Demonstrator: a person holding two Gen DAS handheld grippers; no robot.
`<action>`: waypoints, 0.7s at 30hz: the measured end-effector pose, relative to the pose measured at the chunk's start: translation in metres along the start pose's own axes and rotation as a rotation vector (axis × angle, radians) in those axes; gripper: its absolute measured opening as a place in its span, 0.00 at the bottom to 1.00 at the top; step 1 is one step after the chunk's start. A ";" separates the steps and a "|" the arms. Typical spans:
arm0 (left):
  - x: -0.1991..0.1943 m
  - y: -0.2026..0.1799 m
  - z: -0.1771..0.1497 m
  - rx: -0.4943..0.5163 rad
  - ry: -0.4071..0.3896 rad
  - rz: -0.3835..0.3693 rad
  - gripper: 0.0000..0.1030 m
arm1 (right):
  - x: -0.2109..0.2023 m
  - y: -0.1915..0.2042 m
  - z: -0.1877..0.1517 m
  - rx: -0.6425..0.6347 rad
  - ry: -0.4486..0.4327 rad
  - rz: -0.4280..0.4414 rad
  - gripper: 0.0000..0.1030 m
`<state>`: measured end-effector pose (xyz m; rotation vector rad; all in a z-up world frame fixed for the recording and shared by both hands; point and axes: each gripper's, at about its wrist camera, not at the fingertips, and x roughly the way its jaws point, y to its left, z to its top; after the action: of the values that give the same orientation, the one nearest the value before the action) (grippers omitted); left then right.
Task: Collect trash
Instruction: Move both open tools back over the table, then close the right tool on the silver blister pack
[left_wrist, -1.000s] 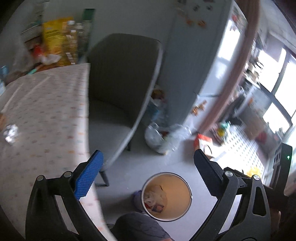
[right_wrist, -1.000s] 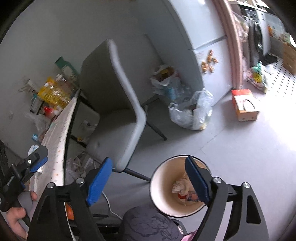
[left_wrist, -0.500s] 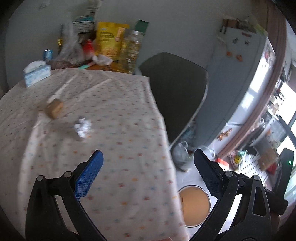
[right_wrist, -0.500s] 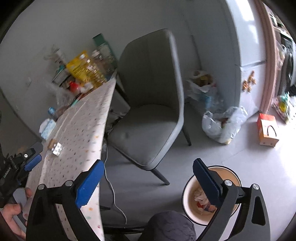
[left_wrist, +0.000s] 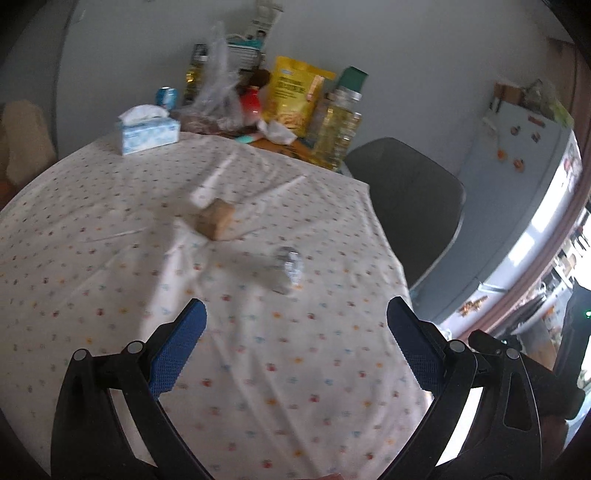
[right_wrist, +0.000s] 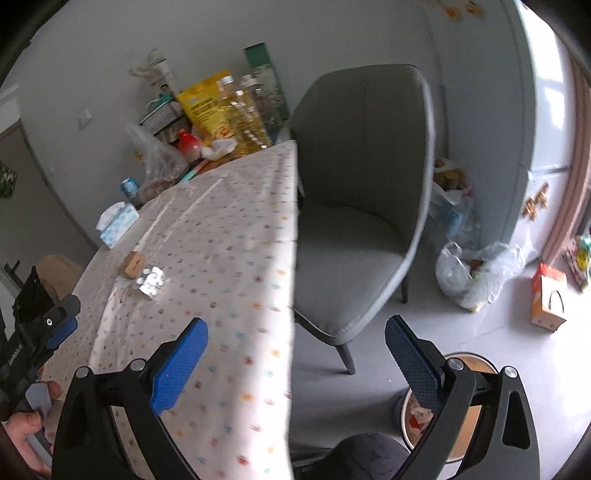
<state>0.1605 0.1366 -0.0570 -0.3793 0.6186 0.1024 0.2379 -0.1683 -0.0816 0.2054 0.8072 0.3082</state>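
Blister pack (left_wrist: 290, 266) on tablecloth (left_wrist: 110, 258), beyond left gripper's (left_wrist: 295, 332) spread, empty fingers (left_wrist: 177, 350).

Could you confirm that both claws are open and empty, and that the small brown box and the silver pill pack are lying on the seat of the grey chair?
Not quite. The brown box and the pill pack lie on the dotted tablecloth, not on the grey chair, whose seat is bare in the right wrist view. The rest holds: the left claw and the right claw are both open and empty.
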 end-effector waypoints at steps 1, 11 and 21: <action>-0.001 0.007 0.001 -0.011 -0.004 0.010 0.94 | 0.002 0.005 0.001 -0.007 0.000 0.004 0.91; -0.014 0.066 0.013 -0.096 -0.053 0.095 0.94 | 0.036 0.071 0.013 -0.119 0.036 0.040 0.90; -0.021 0.106 0.022 -0.139 -0.072 0.143 0.94 | 0.070 0.123 0.030 -0.196 0.094 0.087 0.90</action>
<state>0.1340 0.2433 -0.0618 -0.4639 0.5686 0.2958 0.2821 -0.0304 -0.0725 0.0422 0.8564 0.4793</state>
